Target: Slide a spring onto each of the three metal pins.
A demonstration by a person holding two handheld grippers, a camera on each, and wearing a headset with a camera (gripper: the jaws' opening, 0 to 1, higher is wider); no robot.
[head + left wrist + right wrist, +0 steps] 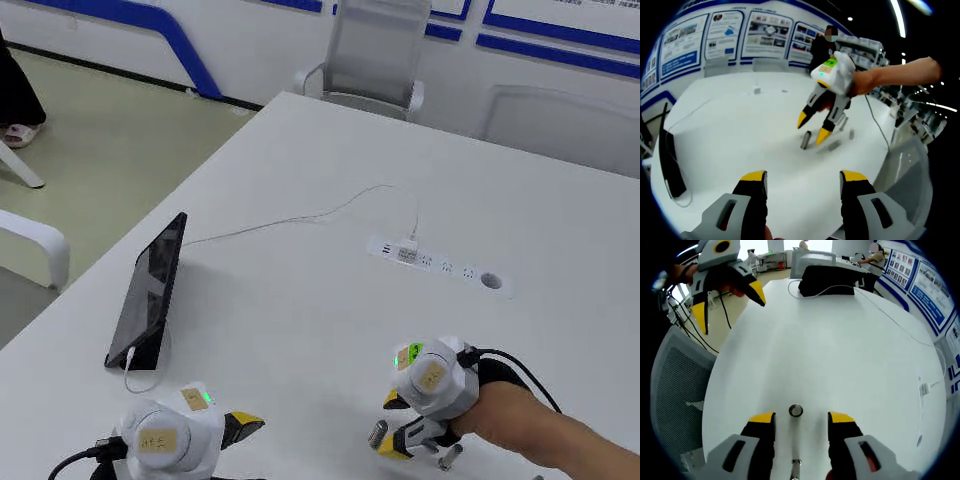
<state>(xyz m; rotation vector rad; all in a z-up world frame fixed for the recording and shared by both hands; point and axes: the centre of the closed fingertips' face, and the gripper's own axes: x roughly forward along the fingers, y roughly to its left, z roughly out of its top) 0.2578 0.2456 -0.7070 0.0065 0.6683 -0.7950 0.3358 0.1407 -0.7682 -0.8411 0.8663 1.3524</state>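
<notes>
The right gripper (801,418) is seen spread open, with nothing held between its yellow tips. Just ahead of those tips, centred in the gap, an upright pin (796,410) is met end-on, its long axis rising from the white table (840,355) almost straight toward the camera. A second slim metal piece (796,466) is seen lying lengthwise between the jaws, further back; whether it is a pin or a spring cannot be told. In the left gripper view the pin is shown standing, with the right gripper's tips poised just above and beside it. Near it a few small metal parts (834,145) are laid flat on the table. These are likely the springs, though they are too small for that to be confirmed. The left gripper (804,176) is held open and empty, well apart from the pin, so the right is judged the nearer claw by far. Nothing is set between its tips and the pin. Farther off, a propped tablet (150,295), its cable (300,218) and a power strip (440,263) are noted, with a chair (370,50) at the far edge.
</notes>
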